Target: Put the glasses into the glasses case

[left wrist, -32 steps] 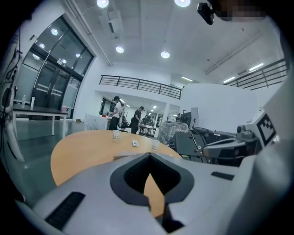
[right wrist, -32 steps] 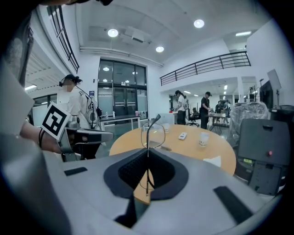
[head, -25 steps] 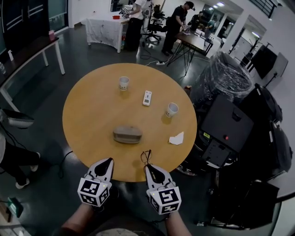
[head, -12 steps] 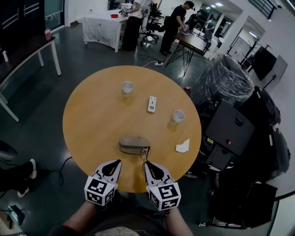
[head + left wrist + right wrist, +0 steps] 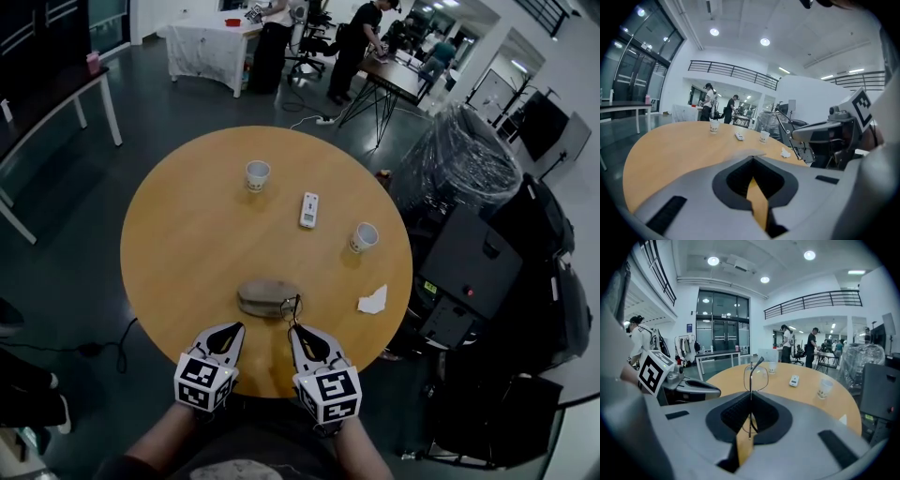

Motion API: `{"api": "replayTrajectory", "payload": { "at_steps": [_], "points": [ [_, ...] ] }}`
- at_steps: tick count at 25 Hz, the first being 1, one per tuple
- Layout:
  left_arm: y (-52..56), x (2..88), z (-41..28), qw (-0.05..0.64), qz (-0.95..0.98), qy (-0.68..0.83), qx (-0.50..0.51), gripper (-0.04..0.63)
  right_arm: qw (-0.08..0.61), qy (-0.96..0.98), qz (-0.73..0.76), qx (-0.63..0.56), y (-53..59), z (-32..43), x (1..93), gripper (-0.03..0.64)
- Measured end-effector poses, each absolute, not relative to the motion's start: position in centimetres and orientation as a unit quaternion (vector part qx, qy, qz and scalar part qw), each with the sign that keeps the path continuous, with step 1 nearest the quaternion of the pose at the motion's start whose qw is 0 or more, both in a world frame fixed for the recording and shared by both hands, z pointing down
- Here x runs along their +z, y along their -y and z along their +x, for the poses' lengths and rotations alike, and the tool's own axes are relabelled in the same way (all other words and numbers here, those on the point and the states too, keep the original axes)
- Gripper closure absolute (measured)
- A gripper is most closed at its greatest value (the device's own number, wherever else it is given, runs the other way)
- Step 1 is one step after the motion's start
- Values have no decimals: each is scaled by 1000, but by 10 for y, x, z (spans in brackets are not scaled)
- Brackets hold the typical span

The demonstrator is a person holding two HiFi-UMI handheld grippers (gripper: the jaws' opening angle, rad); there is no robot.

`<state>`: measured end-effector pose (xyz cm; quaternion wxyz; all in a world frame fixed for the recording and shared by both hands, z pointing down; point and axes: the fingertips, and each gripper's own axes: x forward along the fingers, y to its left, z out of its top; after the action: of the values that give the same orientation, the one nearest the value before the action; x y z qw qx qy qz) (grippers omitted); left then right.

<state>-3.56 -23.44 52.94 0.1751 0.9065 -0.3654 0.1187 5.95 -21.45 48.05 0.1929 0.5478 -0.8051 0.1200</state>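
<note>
Down at the near edge of the round table (image 5: 169,234), your head view shows both tools side by side, close to your body. Your right gripper (image 5: 298,332) is clenched on the thin wire glasses (image 5: 292,307), which stick out forward from its tips. They reach right up to the near right end of the closed glasses case (image 5: 267,297); whether they touch it cannot be told from here. Your left gripper (image 5: 230,330) sits just near the case on its left, apart from it. Farther out on the tabletop stand two paper cups (image 5: 257,174), a white remote (image 5: 308,209) between them, and a crumpled tissue (image 5: 373,301) near the right rim.

Along your left gripper view, the left gripper (image 5: 752,158) has its jaws pressed together with nothing between them, only the tabletop (image 5: 670,145) beyond. The right gripper (image 5: 825,132) shows at the right side.

Along your right gripper view, the right gripper (image 5: 751,393) pinches the glasses (image 5: 758,378) by the frame, one lens standing upright above the closed tips. The left gripper (image 5: 691,387) lies to the left, and the remote (image 5: 793,379) rests farther across the table.
</note>
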Motion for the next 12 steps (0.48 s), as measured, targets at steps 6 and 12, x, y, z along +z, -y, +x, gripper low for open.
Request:
{"api": "replayTrajectory", "payload": {
  "at_steps": [6,12],
  "points": [
    [254,553,-26,177,891,386,157,589,224,818,518,113,235,72,497,623],
    [273,578,-14,190,881,393,184,589,241,827,493,123,253,78,513,623]
  ]
}}
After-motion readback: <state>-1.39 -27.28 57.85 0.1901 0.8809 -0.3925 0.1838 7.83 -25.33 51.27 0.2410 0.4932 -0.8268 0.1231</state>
